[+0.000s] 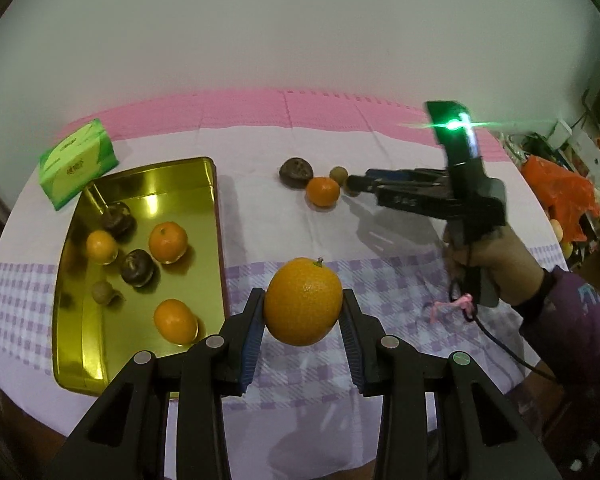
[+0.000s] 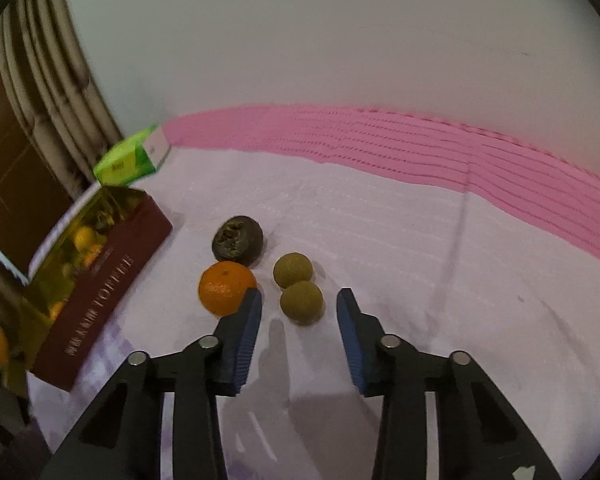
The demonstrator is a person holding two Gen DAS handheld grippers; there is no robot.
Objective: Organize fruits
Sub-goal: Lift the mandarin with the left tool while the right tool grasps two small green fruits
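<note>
**One orange in my left jaws, my right jaws beside the loose fruits**

My left gripper (image 1: 303,307) is clamped on an orange (image 1: 302,301); both blue pads press on its sides, and it hangs above the worktop (image 1: 380,240), just to the right of the golden tray (image 1: 80,352). Inside the tray lie three small oranges, two dark brown fruits and one small brownish one. Behind the tray, at its far left corner, stands a green tissue pack (image 1: 78,162).

Well apart from the tray, to its right, a small group of fruits lies on the cloth: a dark wrinkled fruit (image 2: 238,239), a small orange (image 2: 225,287) and two round greenish-brown fruits. My right gripper (image 2: 299,300) is at this group. Its jaws stand apart, with the nearer greenish-brown fruit (image 2: 302,303) between the tips, and the pads do not press on it. The left finger (image 2: 249,316) stands just beside the small orange; I cannot tell if it touches.
</note>
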